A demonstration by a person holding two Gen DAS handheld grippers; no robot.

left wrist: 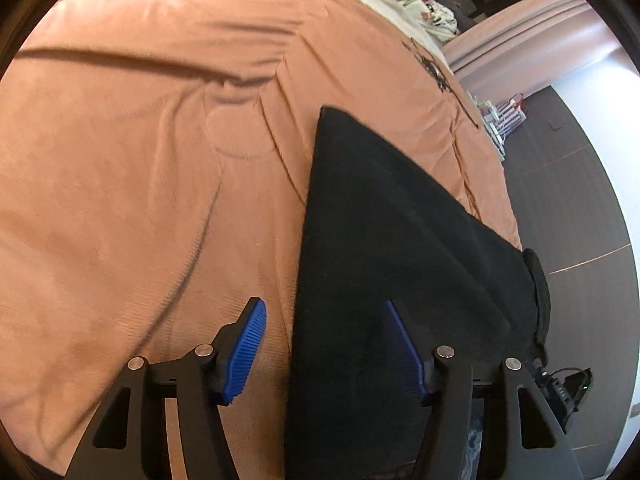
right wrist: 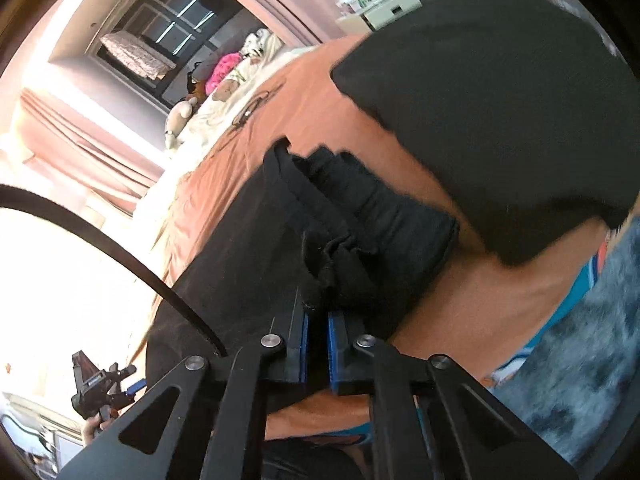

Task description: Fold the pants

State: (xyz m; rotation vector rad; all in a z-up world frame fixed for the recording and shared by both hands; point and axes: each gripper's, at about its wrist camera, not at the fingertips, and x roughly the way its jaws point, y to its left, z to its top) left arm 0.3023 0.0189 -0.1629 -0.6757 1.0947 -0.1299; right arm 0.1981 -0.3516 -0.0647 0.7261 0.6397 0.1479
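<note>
Pants, location: black pants (left wrist: 384,240) lie on the orange bedspread (left wrist: 140,200), near its right edge as my left camera sees it. One end tapers to a corner further up the bed. The bunched end (right wrist: 352,232) sits in front of my right gripper.

Left gripper: left gripper (left wrist: 324,344) is spread wide and holds nothing. One blue pad (left wrist: 246,352) is over bare bedspread, the other over the black cloth, so the pants' long edge runs between them.

Right gripper: right gripper (right wrist: 317,344) has its pads drawn nearly together, with a gathered wad of black fabric at the tips. I read it as pinching the pants, though the contact itself is dark and hard to confirm.

Feel, my judgement: soft, limp and light — it drapes and wrinkles with no stiffness, so any unsupported part will sag. The weave looks matte rather than slick; I expect the ribbed pads to grip well.

Where to hold: I'd take the left grip on the long edge, biting through every layer so the stack doesn't split. The thick bunched end is the sturdier handle.

Risk: catching the bedspread along with the pants — it is equally soft and lies right under the edge.

Unclear: another black mass (right wrist: 500,100) fills the upper right of my right view; I cannot tell whether it is part of the pants.
</note>
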